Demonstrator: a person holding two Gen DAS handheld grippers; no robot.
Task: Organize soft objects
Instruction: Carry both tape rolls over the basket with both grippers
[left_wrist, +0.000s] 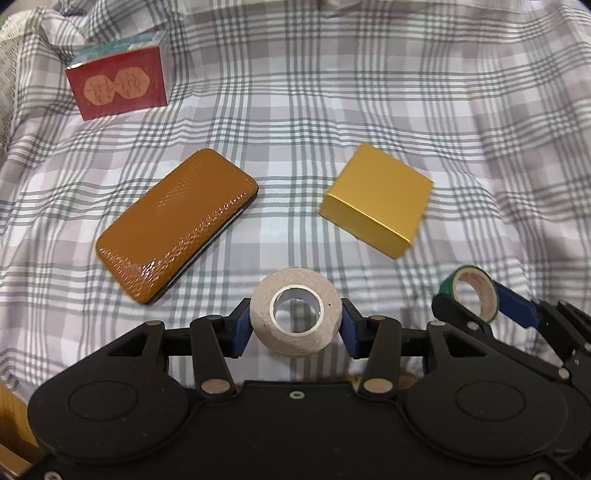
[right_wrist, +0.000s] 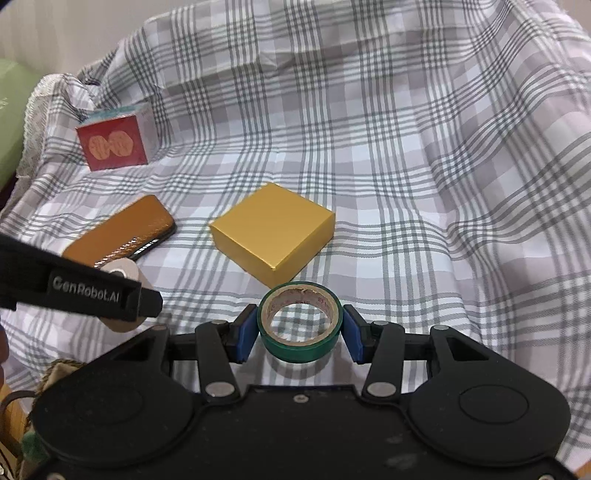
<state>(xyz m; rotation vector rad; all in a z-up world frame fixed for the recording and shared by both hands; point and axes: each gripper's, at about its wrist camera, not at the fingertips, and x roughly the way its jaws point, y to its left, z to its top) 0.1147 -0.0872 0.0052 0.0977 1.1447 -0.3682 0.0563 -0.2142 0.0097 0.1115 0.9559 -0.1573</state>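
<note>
White tape roll (left_wrist: 295, 316) sits pinched in the left gripper (left_wrist: 295, 325); the right gripper (right_wrist: 300, 328) clamps a green tape roll (right_wrist: 300, 320), both above the checked cloth (left_wrist: 406, 110).

The left wrist camera sits just behind the left gripper (left_wrist: 295, 321), looking steeply down along its fingers at the checked cloth (left_wrist: 369, 110) close ahead; the right wrist camera looks likewise past the right gripper (right_wrist: 300, 326); both share the yellow box (left_wrist: 375, 199), the brown case (left_wrist: 173, 225) and the red box (left_wrist: 118, 86) ahead; each sees the other gripper at its side.
</note>
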